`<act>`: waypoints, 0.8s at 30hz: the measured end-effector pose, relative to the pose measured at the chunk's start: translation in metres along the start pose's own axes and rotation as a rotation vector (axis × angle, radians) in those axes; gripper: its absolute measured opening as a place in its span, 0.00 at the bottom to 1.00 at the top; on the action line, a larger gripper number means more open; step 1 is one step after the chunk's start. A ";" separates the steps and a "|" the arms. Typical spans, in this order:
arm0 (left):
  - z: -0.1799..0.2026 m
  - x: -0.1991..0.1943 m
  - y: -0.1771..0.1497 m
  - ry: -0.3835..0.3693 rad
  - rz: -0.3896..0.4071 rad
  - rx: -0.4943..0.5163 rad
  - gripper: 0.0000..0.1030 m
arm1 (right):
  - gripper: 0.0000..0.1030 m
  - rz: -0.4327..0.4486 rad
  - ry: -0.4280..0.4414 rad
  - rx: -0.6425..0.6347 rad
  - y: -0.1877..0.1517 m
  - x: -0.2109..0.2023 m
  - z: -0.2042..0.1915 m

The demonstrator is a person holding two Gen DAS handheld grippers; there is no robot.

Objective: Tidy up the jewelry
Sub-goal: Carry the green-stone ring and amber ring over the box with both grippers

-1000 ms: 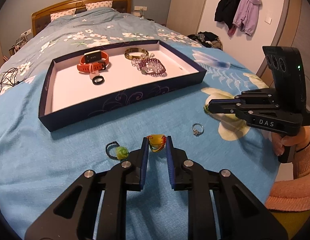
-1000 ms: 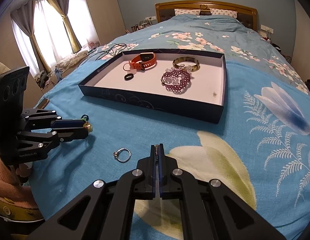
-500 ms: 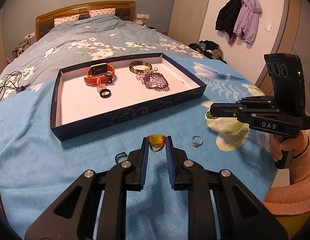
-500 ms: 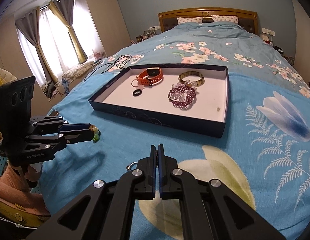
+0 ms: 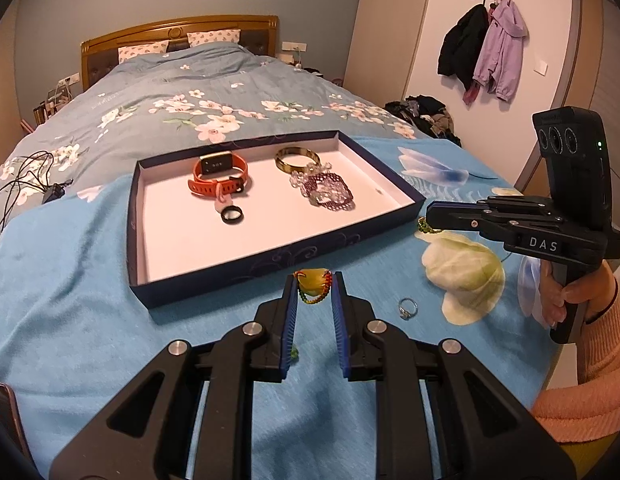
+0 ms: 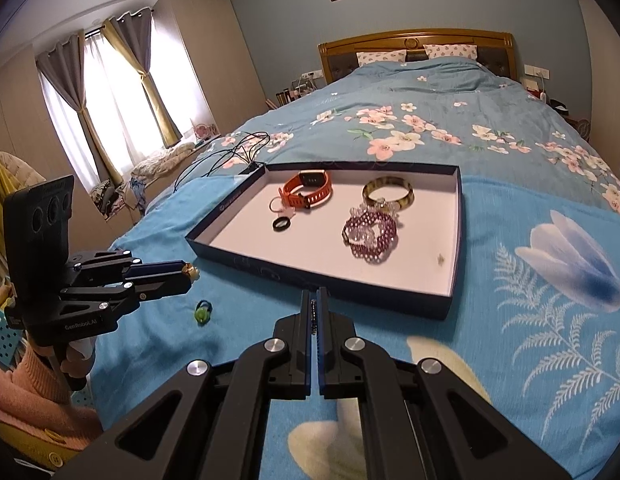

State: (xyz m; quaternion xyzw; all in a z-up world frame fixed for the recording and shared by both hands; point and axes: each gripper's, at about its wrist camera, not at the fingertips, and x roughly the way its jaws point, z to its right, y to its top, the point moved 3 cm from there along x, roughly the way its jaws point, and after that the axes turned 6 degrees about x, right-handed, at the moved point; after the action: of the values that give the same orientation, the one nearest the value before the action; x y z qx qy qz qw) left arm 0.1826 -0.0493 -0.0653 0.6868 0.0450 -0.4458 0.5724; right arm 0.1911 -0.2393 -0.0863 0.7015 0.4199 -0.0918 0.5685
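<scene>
My left gripper (image 5: 313, 282) is shut on a yellow stone pendant (image 5: 311, 281) with a red and green cord, held above the bed just in front of the dark blue tray (image 5: 269, 258). My right gripper (image 6: 314, 300) is shut on a thin green beaded piece (image 5: 426, 229), seen at its tips in the left wrist view. The tray holds an orange watch (image 5: 217, 176), a black ring (image 5: 232, 214), a gold bangle (image 5: 297, 159) and purple bead bracelets (image 5: 330, 191). A silver ring (image 5: 407, 309) and a green bead charm (image 6: 201, 313) lie on the blanket.
The blue flowered blanket (image 5: 69, 280) covers the whole bed. Black cables (image 5: 25, 184) lie at the left beyond the tray. A small speck (image 6: 440, 258) sits in the tray's near right corner. Coats (image 5: 482, 48) hang on the far wall.
Both grippers have risen and drawn back from the blanket. The left one has lifted the yellow pendant, leaving the green charm on the blanket. Both stay shut.
</scene>
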 end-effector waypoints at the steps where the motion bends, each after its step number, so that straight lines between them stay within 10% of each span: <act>1: -0.001 0.000 0.001 0.002 0.002 0.000 0.17 | 0.01 0.001 0.002 -0.001 0.001 0.001 0.000; 24: -0.023 0.014 0.020 0.051 0.010 -0.002 0.17 | 0.01 0.006 0.048 0.042 0.037 0.031 0.006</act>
State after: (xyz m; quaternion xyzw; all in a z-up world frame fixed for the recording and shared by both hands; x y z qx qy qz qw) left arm 0.2153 -0.0435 -0.0607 0.6974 0.0566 -0.4252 0.5741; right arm 0.2386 -0.2296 -0.0799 0.7165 0.4291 -0.0822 0.5437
